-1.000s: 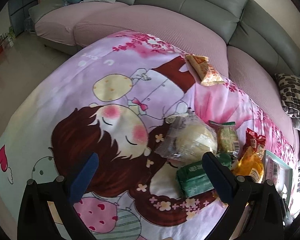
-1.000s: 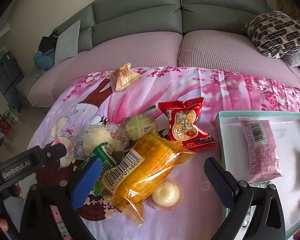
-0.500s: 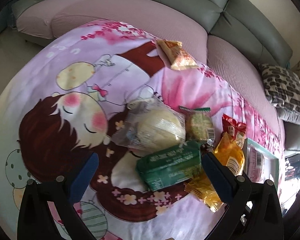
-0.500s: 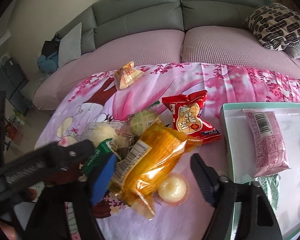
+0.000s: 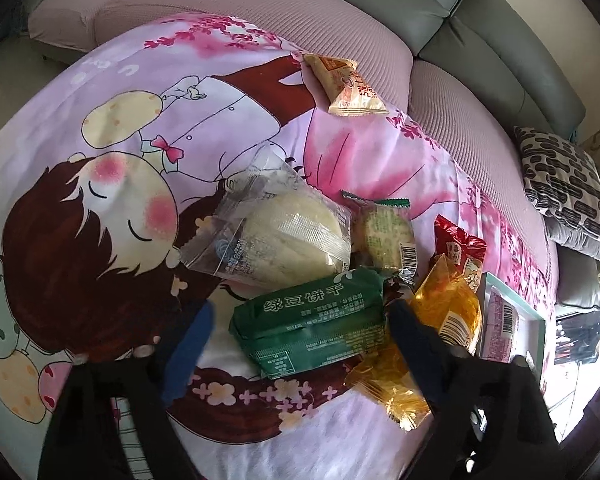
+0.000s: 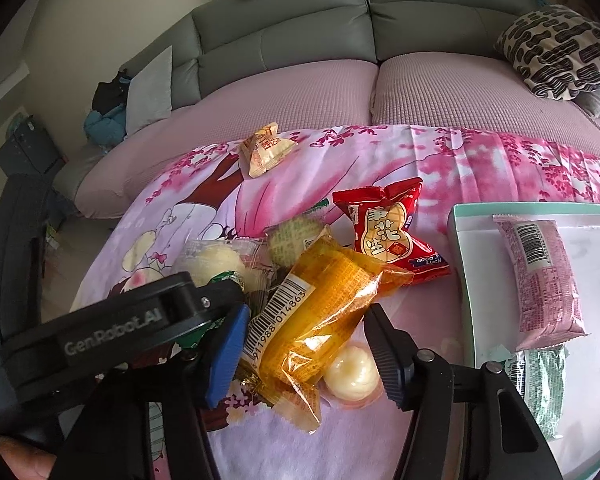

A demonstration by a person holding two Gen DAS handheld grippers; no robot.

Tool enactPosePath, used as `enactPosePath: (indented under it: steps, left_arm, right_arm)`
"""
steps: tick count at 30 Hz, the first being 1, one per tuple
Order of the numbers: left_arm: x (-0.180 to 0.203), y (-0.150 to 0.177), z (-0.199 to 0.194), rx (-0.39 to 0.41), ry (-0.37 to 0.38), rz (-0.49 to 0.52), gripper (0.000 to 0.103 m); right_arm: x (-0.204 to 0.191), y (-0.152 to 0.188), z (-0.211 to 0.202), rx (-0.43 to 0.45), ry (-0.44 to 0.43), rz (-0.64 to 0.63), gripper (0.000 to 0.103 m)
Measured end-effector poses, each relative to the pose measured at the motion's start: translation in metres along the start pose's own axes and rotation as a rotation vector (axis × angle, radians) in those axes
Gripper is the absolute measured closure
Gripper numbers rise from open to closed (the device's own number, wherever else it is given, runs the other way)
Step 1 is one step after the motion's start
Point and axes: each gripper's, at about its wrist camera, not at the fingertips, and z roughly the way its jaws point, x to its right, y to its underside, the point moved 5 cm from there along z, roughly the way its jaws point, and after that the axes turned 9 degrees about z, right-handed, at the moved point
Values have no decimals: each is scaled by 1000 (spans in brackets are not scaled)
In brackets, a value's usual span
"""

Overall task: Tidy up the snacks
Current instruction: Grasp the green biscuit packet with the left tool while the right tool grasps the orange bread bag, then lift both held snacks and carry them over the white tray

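The left gripper [image 5: 300,328] straddles the green foil pack of mung-bean biscuits [image 5: 312,320]; its jaws have just been closing, yet a strip of cloth shows between the blue left finger [image 5: 188,352] and the pack, and the dark right finger is motion-blurred, so contact there cannot be told; it reads as not yet clamped. The right gripper [image 6: 304,344] has likewise just been closing around the orange-yellow transparent snack bag with a barcode label [image 6: 320,316]: the blue pad [image 6: 224,356] lies against the bag's barcode end, while the black ribbed pad [image 6: 384,356] stands just beside the crinkled far side, and whether it presses cannot be made out. In the right wrist view the left gripper's black body [image 6: 112,328] covers most of the green pack, leaving only a sliver. A pale round jelly cup [image 6: 352,372] sits half under the orange bag, beside the black pad. All lie on a pink cartoon-print cloth [image 5: 148,92] over the worktop. Behind the pile are a clear-wrapped pale round bun [image 5: 284,232], a small green-edged round cake packet [image 5: 384,228] and a red peanut packet [image 6: 388,232]; a beige triangular packet [image 6: 264,148] lies apart near the far edge. At the right edge a white tray with teal rim [image 6: 464,272], cut off by the frame, holds a pink wrapped bar [image 6: 540,272] and a green-printed packet [image 6: 540,384], partly hidden by the gripper.
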Motion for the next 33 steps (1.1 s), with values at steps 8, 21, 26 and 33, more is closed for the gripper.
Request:
enactPosePath:
  steps: [8,21,26,33]
  left_arm:
    - [3,1,-3,9,8,5,30]
    - [13,0,-23,57,6,46,31]
    - [15,-3,-36,94,3,59,31]
    - [25,-6,-51,137,11,83,31]
  right_arm:
    - [0,0,-3,6,-8,-6,54]
    - [2,-3,-13,30,-19,-5,66]
    - [5,-8,-26,62,-29,10,66]
    - [10,-13,-41,91,-34,22,66]
